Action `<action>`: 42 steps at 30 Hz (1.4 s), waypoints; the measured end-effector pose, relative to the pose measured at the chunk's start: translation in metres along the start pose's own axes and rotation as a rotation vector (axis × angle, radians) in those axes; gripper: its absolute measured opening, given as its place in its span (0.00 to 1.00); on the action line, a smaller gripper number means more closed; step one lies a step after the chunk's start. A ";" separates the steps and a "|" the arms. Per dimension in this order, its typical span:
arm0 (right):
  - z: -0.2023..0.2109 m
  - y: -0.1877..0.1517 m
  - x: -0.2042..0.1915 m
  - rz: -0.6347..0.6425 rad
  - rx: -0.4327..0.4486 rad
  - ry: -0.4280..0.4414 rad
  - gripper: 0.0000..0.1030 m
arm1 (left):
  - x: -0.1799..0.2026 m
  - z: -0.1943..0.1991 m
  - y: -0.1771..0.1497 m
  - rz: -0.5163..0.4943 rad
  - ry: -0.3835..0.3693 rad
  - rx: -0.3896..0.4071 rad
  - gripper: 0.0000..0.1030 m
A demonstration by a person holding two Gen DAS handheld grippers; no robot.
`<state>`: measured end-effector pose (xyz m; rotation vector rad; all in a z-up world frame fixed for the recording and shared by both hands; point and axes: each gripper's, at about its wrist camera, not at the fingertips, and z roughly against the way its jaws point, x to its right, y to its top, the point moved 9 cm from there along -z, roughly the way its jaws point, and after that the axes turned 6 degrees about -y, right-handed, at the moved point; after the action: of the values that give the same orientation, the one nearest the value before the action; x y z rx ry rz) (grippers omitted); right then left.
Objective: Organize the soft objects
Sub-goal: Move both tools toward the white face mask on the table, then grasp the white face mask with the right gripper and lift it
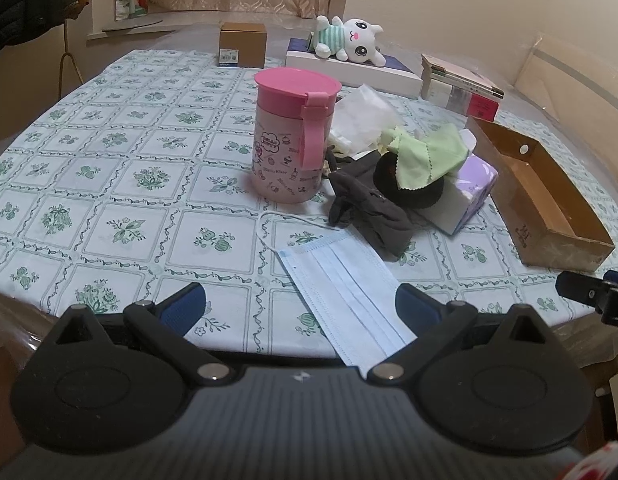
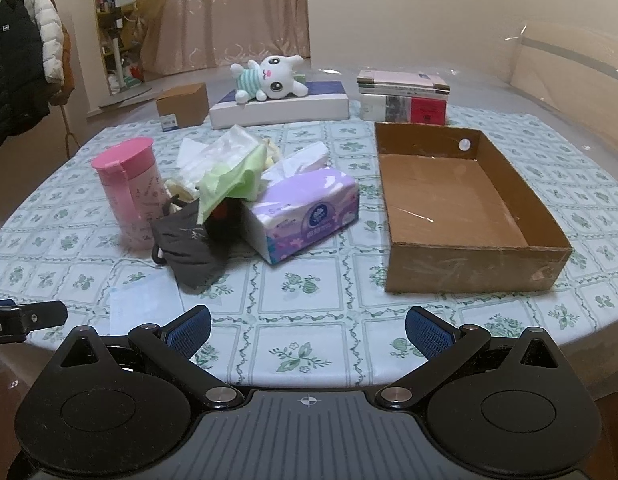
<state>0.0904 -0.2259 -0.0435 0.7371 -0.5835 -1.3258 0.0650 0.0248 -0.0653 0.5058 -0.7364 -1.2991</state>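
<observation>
Room: curtained wall sitting behind at 12 o'clock, coat rack [image 2: 21, 60] hanging at 10 o'clock, round table [image 2: 309, 344] under a floral cloth filling the foreground.
Cardboard box [image 2: 461, 204]: sitting open-topped and empty at 2 o'clock in the right wrist view; judging it as the drop target.
Pile: tissue pack [image 2: 305, 216], green cloth [image 2: 229, 180], black mask [image 2: 189, 240] and clear plastic bag [image 2: 221, 148] are lying heaped at 11 o'clock, well apart from the box, touching each other.
Pink cup [image 1: 291, 136]: standing upright just beside the pile at its 9 o'clock; hard item, leaving it.
Plush bunny [image 2: 269, 78]: lying on a white flat box at 12 o'clock, far edge.
Blue mask [image 1: 341, 288]: lying flat at 6 o'clock, nearest soft item, its near end reaching between the left fingers.
Left gripper [image 1: 301, 304]: jaws standing wide apart, holding nothing, hovering over the blue mask.
Right gripper [image 2: 309, 330]: jaws spread wide, nothing between them, hovering over bare cloth at the near edge.
Step call: nothing is binned yet; left is lining up on the blue mask.
Technique: thin and flat, so I'd be tilting one pad under the edge overhanging the rim, pinching the pleats mid-width, avoiding the tablecloth and the loose ear loop [image 1: 269, 232].
</observation>
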 end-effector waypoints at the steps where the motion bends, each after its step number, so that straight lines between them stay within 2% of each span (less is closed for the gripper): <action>1: 0.000 0.000 -0.001 0.000 0.001 0.003 1.00 | -0.002 0.000 0.000 0.001 -0.001 0.000 0.97; 15: -0.014 -0.006 -0.045 0.067 -0.010 0.093 1.00 | -0.032 -0.005 0.008 0.018 0.021 0.013 0.96; 23: -0.031 -0.017 -0.087 0.162 -0.027 0.178 1.00 | -0.045 -0.011 0.009 0.013 0.030 0.007 0.96; 32: -0.059 -0.038 -0.125 0.248 -0.091 0.252 1.00 | -0.060 -0.028 0.009 -0.002 0.010 -0.023 0.96; 42: -0.092 -0.050 -0.152 0.298 -0.152 0.269 1.00 | -0.077 -0.046 0.006 -0.022 -0.001 -0.062 0.96</action>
<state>0.1021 -0.0669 -0.1366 0.6610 -0.3559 -0.9648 0.0955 0.0979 -0.1080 0.4645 -0.6907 -1.3386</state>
